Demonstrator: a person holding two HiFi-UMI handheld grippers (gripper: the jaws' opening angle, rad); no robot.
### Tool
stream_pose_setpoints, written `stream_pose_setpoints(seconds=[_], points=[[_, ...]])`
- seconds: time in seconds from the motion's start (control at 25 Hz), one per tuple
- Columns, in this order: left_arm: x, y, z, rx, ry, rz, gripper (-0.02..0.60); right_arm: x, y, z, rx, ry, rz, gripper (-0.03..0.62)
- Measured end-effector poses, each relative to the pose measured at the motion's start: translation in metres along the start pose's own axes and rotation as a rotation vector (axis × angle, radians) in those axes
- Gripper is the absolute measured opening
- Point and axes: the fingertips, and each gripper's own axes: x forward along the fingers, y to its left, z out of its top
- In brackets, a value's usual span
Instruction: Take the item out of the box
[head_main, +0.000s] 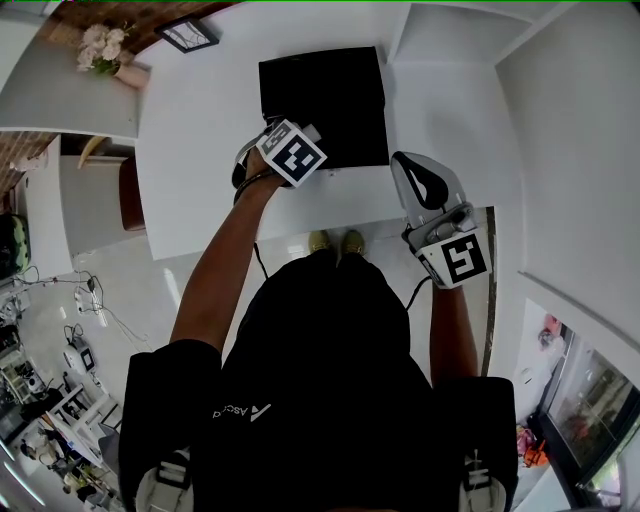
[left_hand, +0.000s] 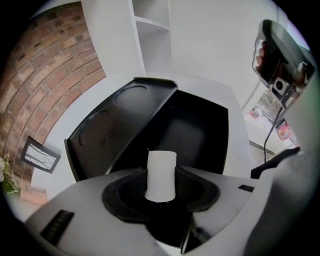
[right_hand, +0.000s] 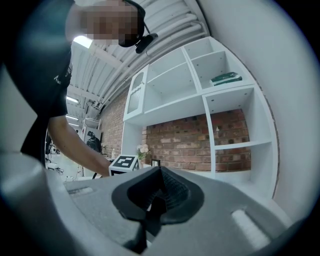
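Currently the left gripper (head_main: 300, 145) stands over the near left corner of the black box (left_hand: 197, 125). Its jaws are pinching a small white roll (left_hand: 161, 175), which stands upright between the pads. This roll is the item, and it is held just before the near rim of the box, with the dark empty inside of the box behind it. The lid (left_hand: 115, 120) is lifted and leans away on the side toward the brick wall (left_hand: 45, 75), so the mouth of the box is free on the near side and on the right side.

The right gripper (right_hand: 157, 187) is well apart from the box. It is past the near edge of the desk (head_main: 200, 130), above the floor (head_main: 130, 290), and it points up toward the white shelf unit (right_hand: 225, 115). Its jaws are pressed together and hold nothing.

The desk is white. A wide bare band lies to the left of the box, as far as a small picture frame (head_main: 188, 35) and some pale flowers (head_main: 100, 45) near the far left corner. A narrower bare strip lies between the front of the box and the near edge of the desk. The right side of the box comes close to the shelf unit. Brick shows behind the shelves, and a green book (right_hand: 225, 78) lies in an upper compartment
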Motion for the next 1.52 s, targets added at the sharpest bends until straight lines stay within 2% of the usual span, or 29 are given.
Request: stream_pose_setpoints(seconds=[0.16,0.4,0.68,1.08,1.28,1.52], points=[[-0.019,-0.008,0.007,-0.039,-0.09,-0.017,0.172,0.0,0.005,0.002,-0.037,-0.016,0.016,0.002],[-0.064,-0.012,0.027,-0.166,-0.32,-0.068,0.172,0.009,0.017,0.009,-0.047,-0.006,0.045,0.002],[-0.133,-0.013,0.046,-0.224,-0.671,-0.095,0.172,0.02,0.033,0.027,-0.077,-0.017,0.082,0.002],[-0.229,-0.016,0.049,-0.297,-1.11,-0.06,0.172,0.03,0.051,0.054,-0.098,-0.053,0.109,0.002],[-0.262,-0.026,0.049,-0.32,-1.248,-0.054,0.172,0.025,0.056,0.062,-0.063,-0.076,0.113,0.002],[-0.279,-0.038,0.048,-0.303,-1.291,-0.04,0.172,0.022,0.062,0.067,-0.046,-0.097,0.119,0.002]])
